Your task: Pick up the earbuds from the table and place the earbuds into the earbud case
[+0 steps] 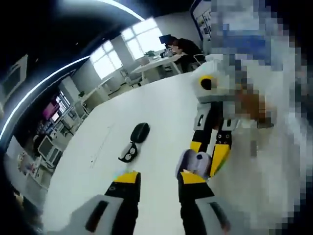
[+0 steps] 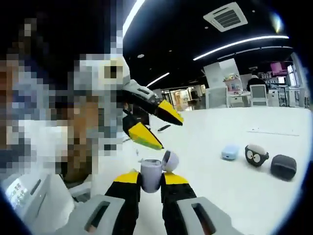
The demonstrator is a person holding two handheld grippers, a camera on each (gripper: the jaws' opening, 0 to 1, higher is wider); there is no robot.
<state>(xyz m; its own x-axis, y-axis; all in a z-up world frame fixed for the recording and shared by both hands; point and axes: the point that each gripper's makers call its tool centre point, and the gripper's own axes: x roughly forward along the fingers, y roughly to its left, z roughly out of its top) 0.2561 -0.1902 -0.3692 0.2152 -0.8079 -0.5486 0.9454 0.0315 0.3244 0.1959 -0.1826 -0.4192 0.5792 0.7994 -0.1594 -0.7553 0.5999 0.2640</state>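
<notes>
1. In the right gripper view the right gripper pinches a lavender case between its yellow-tipped jaws, which press on the case's two sides.
2. The case's rounded lid is swung open and sits just above and to the right of the case body.
3. The left gripper comes into that view from the left, just above the case; its jaws stand spread, one above the other, with nothing visible between them.
4. I cannot tell whether an earbud lies inside the case; none is clear enough to name.
5. Beyond the case on the white tabletop lie three small things in a row: a light blue case, a dark case with white cartoon eyes beside it, and a dark grey case farthest from the lavender one.
6. In the left gripper view the left gripper shows its jaws spread, empty between them.
7. There the lavender case sits just beside the right-hand jaw tip, held by the right gripper reaching in from above.
8. Well apart from the lavender case on the tabletop lie the eyed case and the dark grey case, close together.
</notes>
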